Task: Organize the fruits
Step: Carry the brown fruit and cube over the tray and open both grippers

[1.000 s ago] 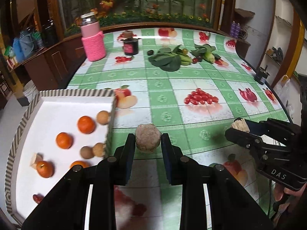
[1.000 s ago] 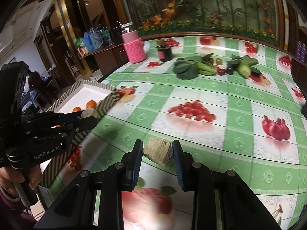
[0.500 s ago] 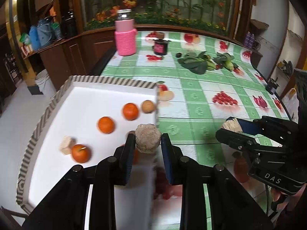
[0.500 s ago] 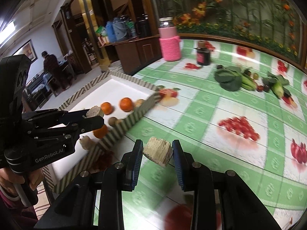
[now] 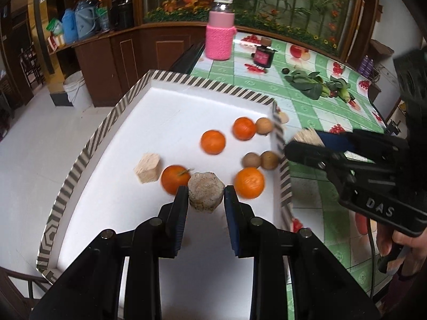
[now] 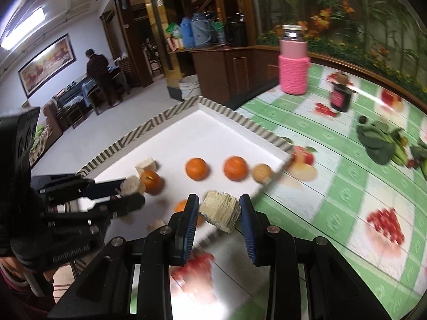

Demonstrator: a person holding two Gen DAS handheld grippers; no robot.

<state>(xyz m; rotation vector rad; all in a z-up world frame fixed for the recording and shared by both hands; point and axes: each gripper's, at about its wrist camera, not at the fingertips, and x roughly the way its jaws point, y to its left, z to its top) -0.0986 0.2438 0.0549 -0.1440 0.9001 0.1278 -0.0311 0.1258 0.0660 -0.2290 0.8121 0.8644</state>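
My left gripper [image 5: 205,196] is shut on a brown hexagonal block [image 5: 205,191] and hangs over the white striped-rim tray [image 5: 165,106]. Several oranges [image 5: 212,142] and small brown fruits [image 5: 264,126] lie in the tray, with a pale wooden block [image 5: 148,168] beside them. My right gripper [image 6: 219,209] is shut on a pale fibrous block [image 6: 219,210], held above the tray's near right rim [image 6: 267,130]. In the right wrist view the left gripper [image 6: 130,190] appears at the left over the tray. The right gripper [image 5: 307,140] shows at the right in the left wrist view.
The table [image 6: 347,173] wears a green checked fruit-print cloth. On it stand a pink knit-covered jar [image 5: 220,30], a dark small jar [image 5: 263,56] and leafy greens [image 5: 307,82]. A white bucket [image 5: 77,88] sits on the floor. A person [image 6: 97,72] stands far back.
Both grippers have swept left with their blocks still held. The left one has passed from over the tablecloth to over the tray; the right one has reached the tray's rim.
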